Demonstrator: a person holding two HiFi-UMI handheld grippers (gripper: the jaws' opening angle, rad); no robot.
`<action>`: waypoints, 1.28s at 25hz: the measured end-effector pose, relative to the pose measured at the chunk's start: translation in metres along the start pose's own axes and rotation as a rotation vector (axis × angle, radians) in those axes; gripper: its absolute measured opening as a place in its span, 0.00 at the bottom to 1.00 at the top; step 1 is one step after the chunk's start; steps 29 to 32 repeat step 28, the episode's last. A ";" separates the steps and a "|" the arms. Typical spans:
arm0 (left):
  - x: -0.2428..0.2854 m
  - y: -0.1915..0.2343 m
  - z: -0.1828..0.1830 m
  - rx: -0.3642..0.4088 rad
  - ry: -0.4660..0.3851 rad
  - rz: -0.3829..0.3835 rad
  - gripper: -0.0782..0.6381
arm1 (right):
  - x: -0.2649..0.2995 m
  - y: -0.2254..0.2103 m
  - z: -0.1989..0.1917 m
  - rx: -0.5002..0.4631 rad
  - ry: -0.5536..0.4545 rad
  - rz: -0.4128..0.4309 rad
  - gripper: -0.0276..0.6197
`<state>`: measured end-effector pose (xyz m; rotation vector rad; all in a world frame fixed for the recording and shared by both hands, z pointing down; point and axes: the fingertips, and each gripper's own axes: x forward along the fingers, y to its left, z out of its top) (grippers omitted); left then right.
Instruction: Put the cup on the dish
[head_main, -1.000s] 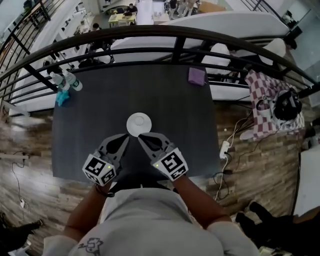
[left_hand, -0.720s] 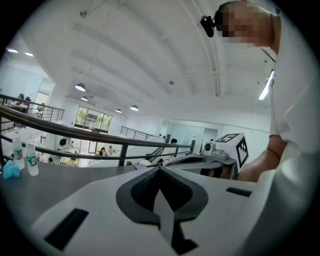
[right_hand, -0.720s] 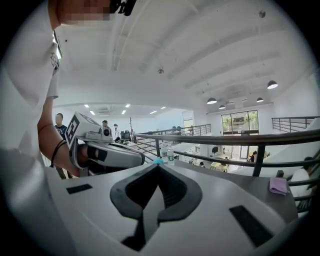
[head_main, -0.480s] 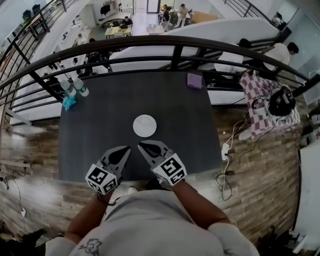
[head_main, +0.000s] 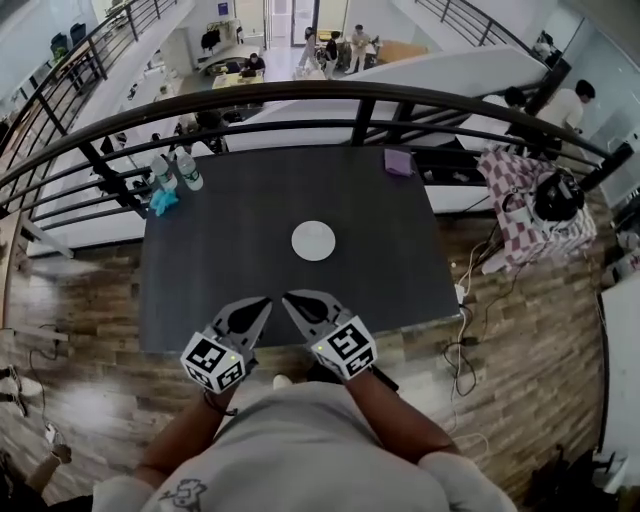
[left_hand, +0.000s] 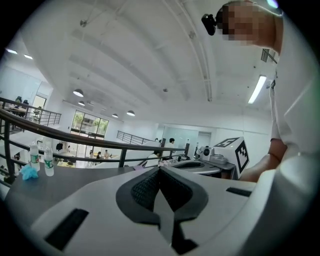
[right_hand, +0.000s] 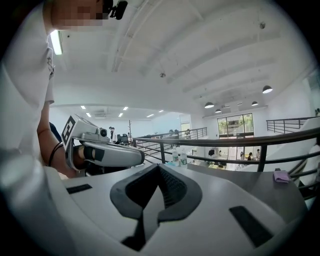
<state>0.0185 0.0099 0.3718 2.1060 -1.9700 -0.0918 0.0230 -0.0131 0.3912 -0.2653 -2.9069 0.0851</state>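
We find both tools closed and empty. In the left gripper view the two jaws of the left tool (left_hand: 160, 171) meet along one line with nothing between them, and the right gripper view shows the same for the right tool (right_hand: 159, 170). Each of these views also shows the other tool just beside it, with its marker cube.

In the head view the two tools are side by side over the bench (head_main: 220, 260), at its 6 o'clock edge. Their tips are near each other but apart.

From the tips, the white dish (head_main: 314, 241) lies at about 12 o'clock, near the middle of the bench and well apart from both tools. From above we see only one white disc, so we cannot tell the cup from it.

At the 11 o'clock corner of the bench two water bottles (head_main: 176, 171) stand upright, with a blue cloth (head_main: 163, 203) just beside them. A purple cloth (head_main: 398, 162) lies at the 1 o'clock corner. A dark railing (head_main: 350, 96) curves behind the far edge of the bench.
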 end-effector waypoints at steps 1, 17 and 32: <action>-0.010 -0.001 -0.002 0.002 -0.001 -0.002 0.12 | 0.000 0.010 0.000 0.000 -0.002 -0.005 0.06; -0.067 -0.014 -0.002 0.004 -0.024 -0.003 0.12 | -0.001 0.072 0.006 -0.007 0.009 0.005 0.06; -0.069 -0.020 0.000 0.011 -0.016 -0.007 0.12 | -0.005 0.075 0.009 -0.014 0.008 0.000 0.06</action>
